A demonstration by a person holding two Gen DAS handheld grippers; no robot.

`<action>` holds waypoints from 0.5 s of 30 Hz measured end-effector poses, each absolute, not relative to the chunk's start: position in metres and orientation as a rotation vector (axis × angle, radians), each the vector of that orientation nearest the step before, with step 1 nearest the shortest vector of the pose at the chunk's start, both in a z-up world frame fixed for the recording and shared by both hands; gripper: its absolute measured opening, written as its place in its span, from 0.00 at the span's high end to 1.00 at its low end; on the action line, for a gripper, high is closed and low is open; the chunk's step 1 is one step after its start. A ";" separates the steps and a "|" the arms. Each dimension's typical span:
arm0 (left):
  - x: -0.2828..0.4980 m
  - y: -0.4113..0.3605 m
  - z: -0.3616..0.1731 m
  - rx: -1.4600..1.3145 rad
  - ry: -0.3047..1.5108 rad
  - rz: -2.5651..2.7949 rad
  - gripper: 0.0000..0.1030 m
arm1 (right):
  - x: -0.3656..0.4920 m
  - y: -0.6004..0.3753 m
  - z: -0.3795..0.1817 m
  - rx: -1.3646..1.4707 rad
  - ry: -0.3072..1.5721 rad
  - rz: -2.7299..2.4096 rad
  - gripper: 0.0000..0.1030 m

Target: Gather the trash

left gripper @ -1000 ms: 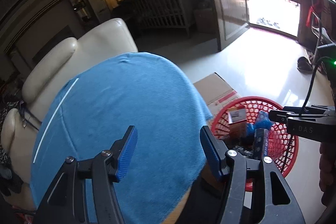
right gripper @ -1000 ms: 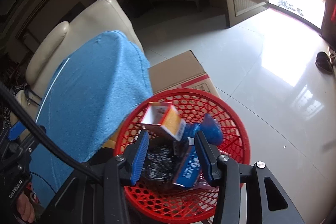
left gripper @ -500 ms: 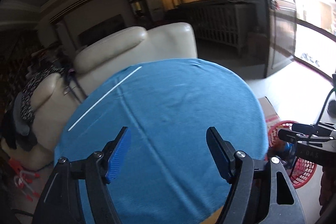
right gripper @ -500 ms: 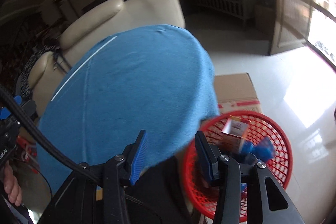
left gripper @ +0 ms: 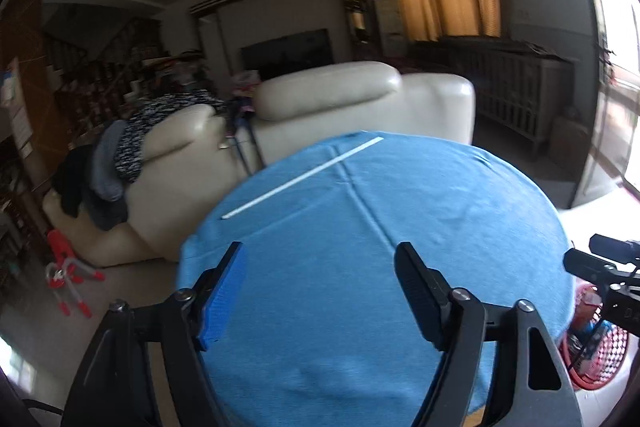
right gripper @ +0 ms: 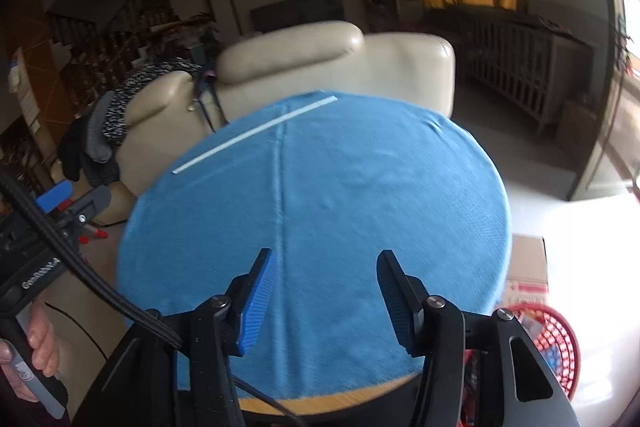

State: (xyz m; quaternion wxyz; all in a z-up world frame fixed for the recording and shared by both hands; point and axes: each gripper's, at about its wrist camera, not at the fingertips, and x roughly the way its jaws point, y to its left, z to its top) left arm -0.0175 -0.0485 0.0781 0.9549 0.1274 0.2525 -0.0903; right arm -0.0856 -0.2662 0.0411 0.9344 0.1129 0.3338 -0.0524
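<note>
A round table under a blue cloth fills both views; it also shows in the right wrist view. A thin white strip lies on its far left part, and shows in the right wrist view too. My left gripper is open and empty above the near edge. My right gripper is open and empty above the near edge. A red mesh basket with trash in it stands on the floor at the lower right, partly hidden; its rim shows in the left wrist view.
A cream leather sofa stands behind the table, with dark clothes draped over it. A cardboard box lies on the floor by the basket. A red and white toy lies on the floor at left.
Both grippers have swung up and left from the basket to the table. The right gripper, which was over the trash in the basket, now hangs over the blue cloth.
</note>
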 end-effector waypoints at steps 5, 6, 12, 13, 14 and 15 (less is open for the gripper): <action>-0.021 -0.014 0.088 0.216 0.457 -0.120 0.09 | -0.082 -0.232 0.061 0.186 0.642 -0.078 0.45; -0.023 -0.005 0.090 0.205 0.456 -0.117 0.09 | -0.082 -0.225 0.064 0.175 0.636 -0.073 0.45; -0.029 0.025 0.099 0.166 0.451 -0.077 0.09 | -0.081 -0.192 0.073 0.149 0.603 -0.056 0.45; -0.029 0.029 0.099 0.161 0.454 -0.069 0.09 | -0.082 -0.186 0.075 0.147 0.594 -0.059 0.45; -0.030 0.033 0.100 0.153 0.459 -0.064 0.09 | -0.083 -0.183 0.075 0.144 0.591 -0.060 0.45; -0.031 0.039 0.101 0.146 0.462 -0.063 0.09 | -0.084 -0.179 0.075 0.139 0.589 -0.060 0.45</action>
